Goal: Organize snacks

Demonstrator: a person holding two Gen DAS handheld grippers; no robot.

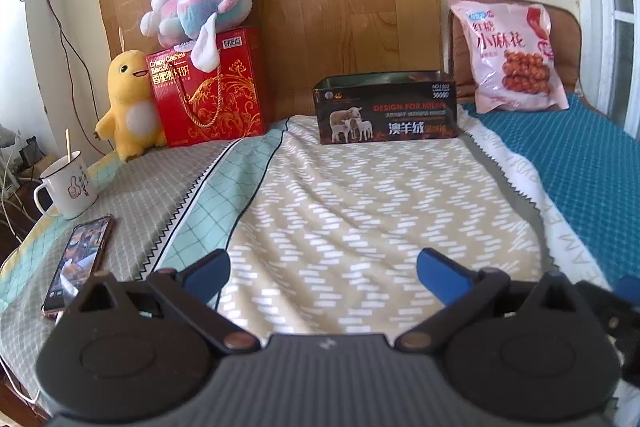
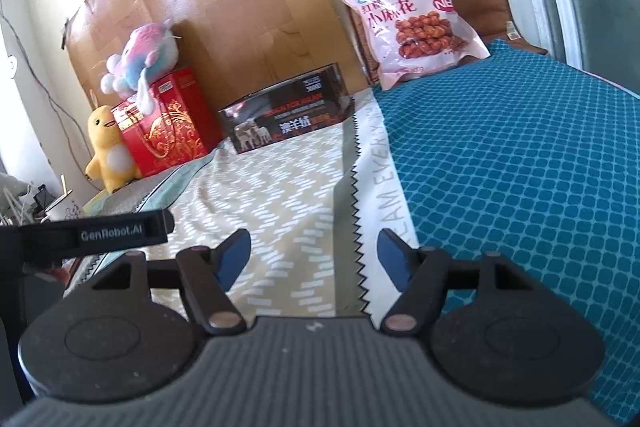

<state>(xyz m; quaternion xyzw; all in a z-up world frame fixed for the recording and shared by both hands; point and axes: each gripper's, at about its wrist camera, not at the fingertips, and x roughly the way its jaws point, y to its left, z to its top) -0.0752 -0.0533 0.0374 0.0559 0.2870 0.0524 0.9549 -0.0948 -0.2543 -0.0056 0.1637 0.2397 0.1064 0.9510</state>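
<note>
Left gripper (image 1: 323,269) spread empty over beige blanket (image 1: 360,195), right gripper (image 2: 314,253) likewise, pink snack bag (image 2: 412,23) propped upright beyond

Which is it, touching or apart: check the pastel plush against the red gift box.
Touching. Left wrist view shows the pastel plush resting on top of the red gift box.

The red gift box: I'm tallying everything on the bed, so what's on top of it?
A pink-and-blue plush toy lies on the red gift box, one ear hanging over its front. The lid beneath is mostly covered.
</note>
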